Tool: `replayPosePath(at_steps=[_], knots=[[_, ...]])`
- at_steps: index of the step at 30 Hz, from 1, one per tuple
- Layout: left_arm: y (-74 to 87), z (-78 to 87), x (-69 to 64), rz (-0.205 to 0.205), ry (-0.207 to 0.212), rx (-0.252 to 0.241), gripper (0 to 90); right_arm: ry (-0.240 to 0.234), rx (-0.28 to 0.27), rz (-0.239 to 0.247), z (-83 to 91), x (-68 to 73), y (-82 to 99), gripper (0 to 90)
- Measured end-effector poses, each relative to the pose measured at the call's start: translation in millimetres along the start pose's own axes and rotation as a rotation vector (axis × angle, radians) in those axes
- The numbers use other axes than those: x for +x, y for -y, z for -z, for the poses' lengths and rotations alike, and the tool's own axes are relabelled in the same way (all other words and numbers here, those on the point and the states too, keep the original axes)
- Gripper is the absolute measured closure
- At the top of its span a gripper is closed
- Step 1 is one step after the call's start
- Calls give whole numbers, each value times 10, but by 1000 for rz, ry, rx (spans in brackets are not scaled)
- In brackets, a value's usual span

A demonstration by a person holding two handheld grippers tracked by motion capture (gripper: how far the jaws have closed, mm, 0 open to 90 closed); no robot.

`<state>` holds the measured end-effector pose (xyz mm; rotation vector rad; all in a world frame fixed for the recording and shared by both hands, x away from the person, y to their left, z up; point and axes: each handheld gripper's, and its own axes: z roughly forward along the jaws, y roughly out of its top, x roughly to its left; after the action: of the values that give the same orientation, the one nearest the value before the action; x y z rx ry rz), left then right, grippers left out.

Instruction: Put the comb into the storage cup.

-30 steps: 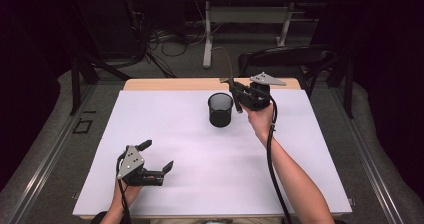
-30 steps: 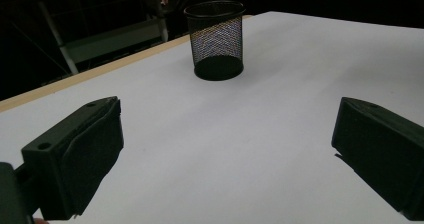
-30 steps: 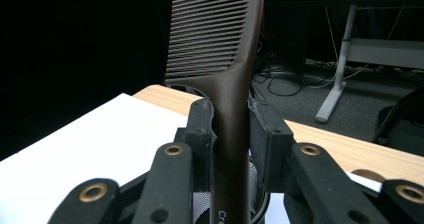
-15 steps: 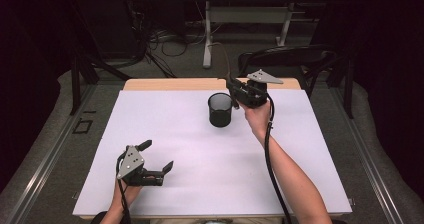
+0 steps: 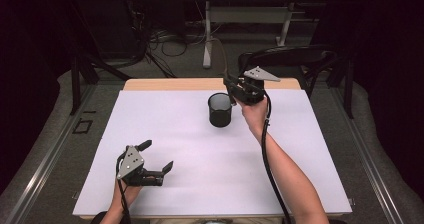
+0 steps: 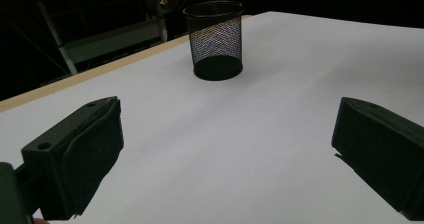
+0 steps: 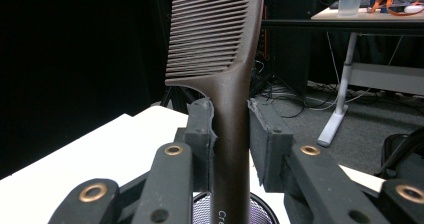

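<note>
Since the earlier frame the right gripper (image 5: 231,86) has edged nearer the cup (image 5: 220,110); the left gripper (image 5: 156,157) rests wide open on the counter (image 5: 300,149). In the right gripper view it clamps the comb (image 7: 227,84) upright above the cup's mouth: lower it straight, handle first, then release.

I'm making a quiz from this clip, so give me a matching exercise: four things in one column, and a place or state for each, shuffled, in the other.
1. dark brown plastic comb
2. black wire-mesh cup
3. left gripper
4. right gripper

A. jaws wide apart, nothing between them
B. stands upright on the white table
C. clamped by its handle
D. held above the cup

Pairs: 1-C, 2-B, 3-A, 4-D
</note>
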<state>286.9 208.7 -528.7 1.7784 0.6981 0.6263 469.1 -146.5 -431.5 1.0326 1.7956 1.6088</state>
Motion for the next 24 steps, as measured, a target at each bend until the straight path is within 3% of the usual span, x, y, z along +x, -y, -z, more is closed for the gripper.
replayPosePath(at_steps=[24], knots=[[-2,-4,-6,0,2,-3,1,3,-45,11,-162,-9,-27,725]])
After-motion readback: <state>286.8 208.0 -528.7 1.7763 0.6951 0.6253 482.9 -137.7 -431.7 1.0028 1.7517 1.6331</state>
